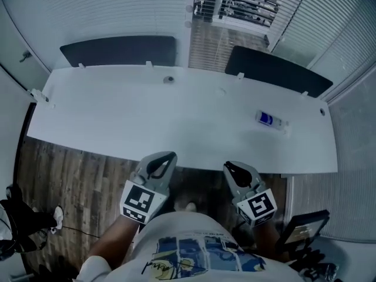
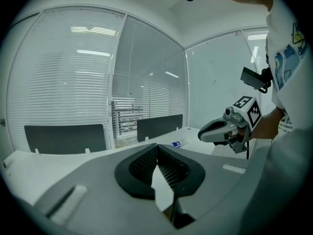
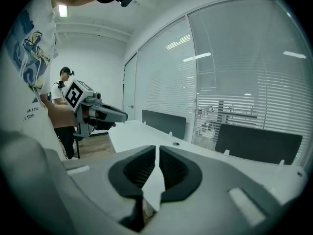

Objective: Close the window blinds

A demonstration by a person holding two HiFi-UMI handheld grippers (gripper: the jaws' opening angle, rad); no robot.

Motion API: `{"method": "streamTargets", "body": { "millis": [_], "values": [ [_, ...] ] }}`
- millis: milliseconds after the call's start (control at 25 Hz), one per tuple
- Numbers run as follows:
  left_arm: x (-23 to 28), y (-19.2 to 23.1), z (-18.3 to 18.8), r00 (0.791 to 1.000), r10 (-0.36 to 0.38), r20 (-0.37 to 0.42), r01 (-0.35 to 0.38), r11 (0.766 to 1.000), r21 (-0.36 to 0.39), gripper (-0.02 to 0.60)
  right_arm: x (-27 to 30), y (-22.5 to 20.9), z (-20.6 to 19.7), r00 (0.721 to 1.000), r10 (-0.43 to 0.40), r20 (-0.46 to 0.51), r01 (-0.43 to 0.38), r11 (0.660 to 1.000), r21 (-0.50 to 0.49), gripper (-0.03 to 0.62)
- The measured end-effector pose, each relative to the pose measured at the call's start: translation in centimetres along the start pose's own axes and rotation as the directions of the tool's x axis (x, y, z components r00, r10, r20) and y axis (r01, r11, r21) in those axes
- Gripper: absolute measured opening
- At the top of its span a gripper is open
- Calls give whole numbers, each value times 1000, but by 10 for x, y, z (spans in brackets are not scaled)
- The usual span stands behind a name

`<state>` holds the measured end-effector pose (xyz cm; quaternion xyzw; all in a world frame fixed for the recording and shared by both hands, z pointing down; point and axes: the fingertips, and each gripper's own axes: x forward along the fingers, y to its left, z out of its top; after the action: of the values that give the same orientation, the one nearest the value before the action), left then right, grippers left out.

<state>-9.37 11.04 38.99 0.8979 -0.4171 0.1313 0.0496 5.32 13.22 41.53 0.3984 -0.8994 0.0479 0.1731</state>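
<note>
Head view showed the left gripper (image 1: 166,157) and right gripper (image 1: 230,167) pressed together, empty, near side of the desk (image 1: 147,116); the far blinds (image 1: 247,4) stood open, seemingly untouched.

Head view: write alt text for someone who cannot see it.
A person stands at a long white desk, holding the left tongs and right tongs, both shut and empty, at its near edge. A small bottle lies at the desk's right, with two dark panels along the far edge. Beyond are blinds, the middle section with open slats.
</note>
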Motion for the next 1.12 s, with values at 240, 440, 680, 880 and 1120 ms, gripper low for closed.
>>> {"method": "streamTargets", "body": {
  "millis": [240,440,680,880,1120],
  "values": [
    [15,36,19,999,-51,20,50,999,19,6,28,-8,22,998,-60,-16,60,998,-3,12],
    [24,70,18,996,-84,20,83,996,44,8,57,-2,33,994,-105,-9,105,994,14,12],
    [39,99,14,993,-119,14,117,990,75,8,80,0,35,987,-161,-25,162,986,40,12],
    [56,116,16,992,-121,21,120,991,54,8,90,-10,36,985,-166,-51,168,985,31,12],
    [97,129,29,994,-100,32,99,995,15,8,92,-45,46,985,-170,-32,171,985,16,12]
  ]
}}
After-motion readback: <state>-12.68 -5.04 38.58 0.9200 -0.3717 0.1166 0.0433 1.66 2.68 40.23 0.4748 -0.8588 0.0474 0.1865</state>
